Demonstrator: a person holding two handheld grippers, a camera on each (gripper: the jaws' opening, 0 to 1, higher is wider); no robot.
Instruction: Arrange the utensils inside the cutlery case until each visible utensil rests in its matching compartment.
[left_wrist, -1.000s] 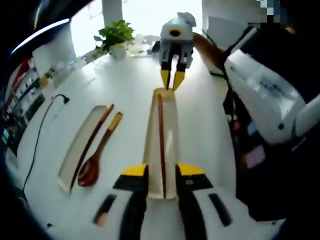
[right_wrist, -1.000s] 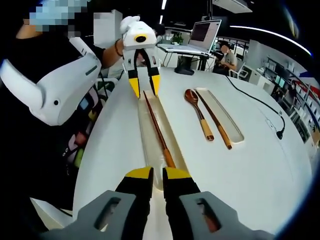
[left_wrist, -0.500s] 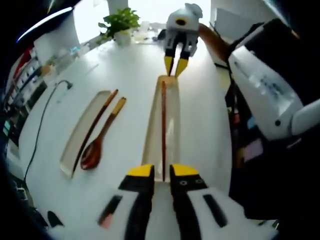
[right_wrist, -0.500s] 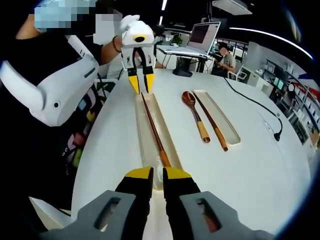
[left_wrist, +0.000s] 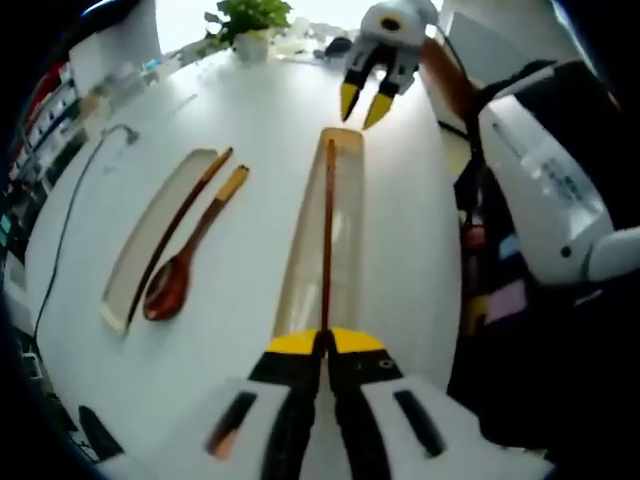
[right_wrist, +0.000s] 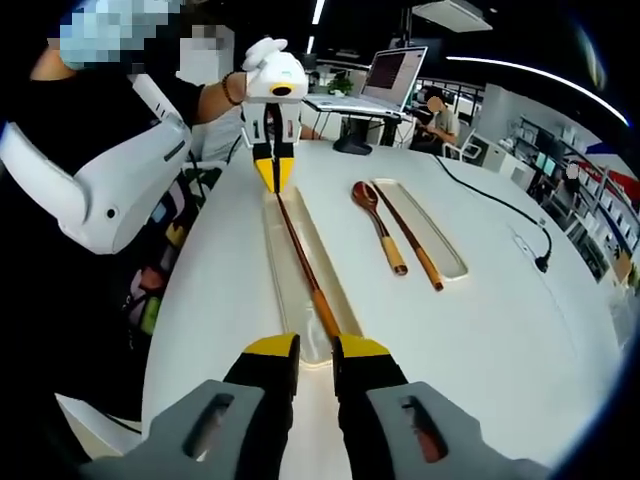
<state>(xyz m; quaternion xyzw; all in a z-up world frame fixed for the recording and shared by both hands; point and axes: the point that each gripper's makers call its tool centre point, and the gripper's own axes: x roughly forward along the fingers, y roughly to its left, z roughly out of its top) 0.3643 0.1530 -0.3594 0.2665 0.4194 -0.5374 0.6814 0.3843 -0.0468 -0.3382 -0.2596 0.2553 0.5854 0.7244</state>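
Now the long clear case half (left_wrist: 340, 215) (right_wrist: 285, 255) lies lengthwise on the white table (left_wrist: 260, 110) (right_wrist: 500, 330), with one dark wooden chopstick (left_wrist: 326, 240) (right_wrist: 300, 262) inside it. Left gripper (left_wrist: 322, 345) (right_wrist: 273, 172) has its yellow-tipped jaws pressed together at the near end of that case, right at the chopstick's end; whether they pinch the stick I cannot tell. A second ago these jaws stood apart either side of the case end, so they have closed. Right gripper (right_wrist: 305, 350) (left_wrist: 366, 104) sits at the opposite end of the case, jaws a little apart and holding nothing; from the left gripper view its tips are spread and hover just off the case's far end, where a second ago they were nearly together at the rim.

Counts: two case halves, two chopsticks, one spoon. Second case half (left_wrist: 150, 240) (right_wrist: 425, 235) lies well apart to the side, with the second chopstick (left_wrist: 185, 235) (right_wrist: 405, 235) resting along its edge. Wooden spoon (left_wrist: 185, 265) (right_wrist: 375, 222) lies on the table just beside that half, outside it.

Potted plant (left_wrist: 250, 20) and black cable (left_wrist: 70, 210) (right_wrist: 500, 205) sit further out.
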